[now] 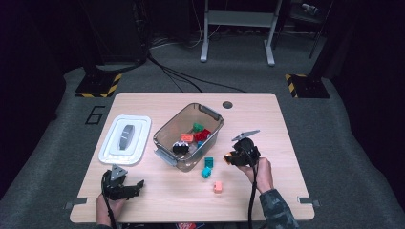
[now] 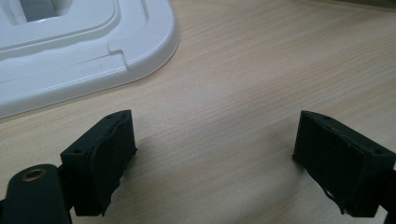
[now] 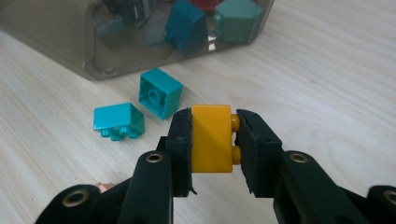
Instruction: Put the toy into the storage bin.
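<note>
My right gripper [image 1: 231, 158] [image 3: 213, 133] is shut on a yellow brick [image 3: 212, 140], its studs facing the right jaw, held just above the table to the right of a clear plastic bin [image 1: 165, 131]. Two teal bricks [image 3: 118, 120] [image 3: 160, 92] lie on the wood between the gripper and the bin [image 3: 70, 42]. In the high view they lie at the bin's near right corner [image 1: 207, 167]. My left gripper [image 1: 137, 184] [image 2: 210, 140] rests low at the table's near left, open, with bare wood between its jaws.
The bin holds several bricks in red, orange, green and teal, plus a black piece [image 1: 180, 147]. Its white lid [image 1: 125, 139] [image 2: 84, 56] lies flat to the left, just beyond my left gripper. A salmon brick [image 1: 218, 187] sits near the front edge.
</note>
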